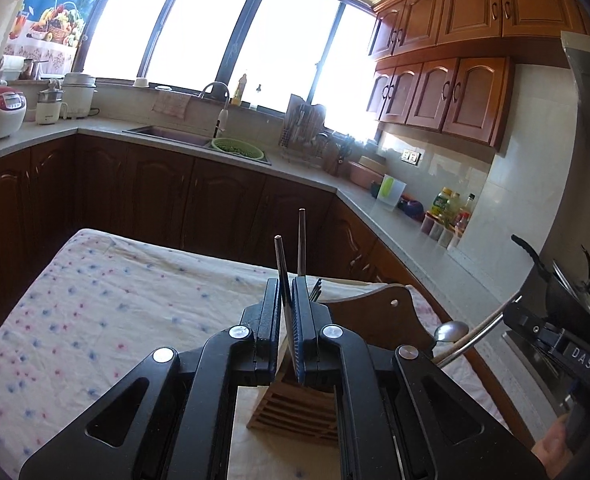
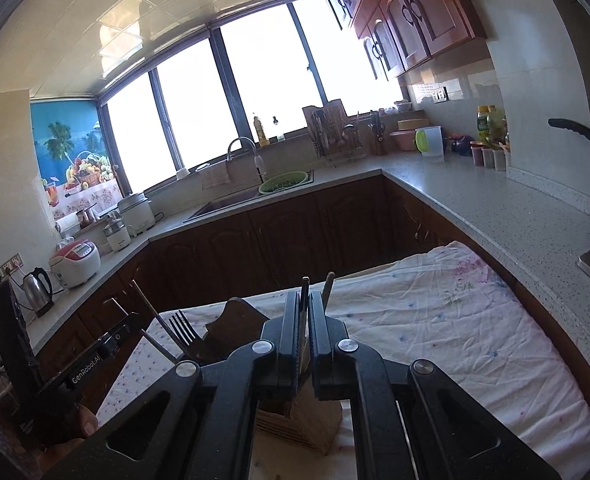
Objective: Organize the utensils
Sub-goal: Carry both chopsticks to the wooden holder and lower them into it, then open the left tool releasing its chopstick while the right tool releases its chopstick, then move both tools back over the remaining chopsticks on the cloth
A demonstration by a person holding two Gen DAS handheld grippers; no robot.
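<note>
Wooden slatted utensil holder (image 1: 295, 412) stands on the floral tablecloth at 6 o'clock in the left wrist view; pale slats in front, darker curved wooden back panel (image 1: 379, 312) with a small hole rising at 3 o'clock of it. Two dark, thin chopsticks (image 1: 281, 268) point up toward 12 o'clock, nearly upright and slightly splayed. Fork (image 2: 183, 330), tines up, leans toward 11 o'clock in the right wrist view, beside the back panel. Metal spoon (image 1: 451, 332), bowl raised, lies at 3 o'clock, with a long pale handle (image 1: 479, 338) beside it.
</note>
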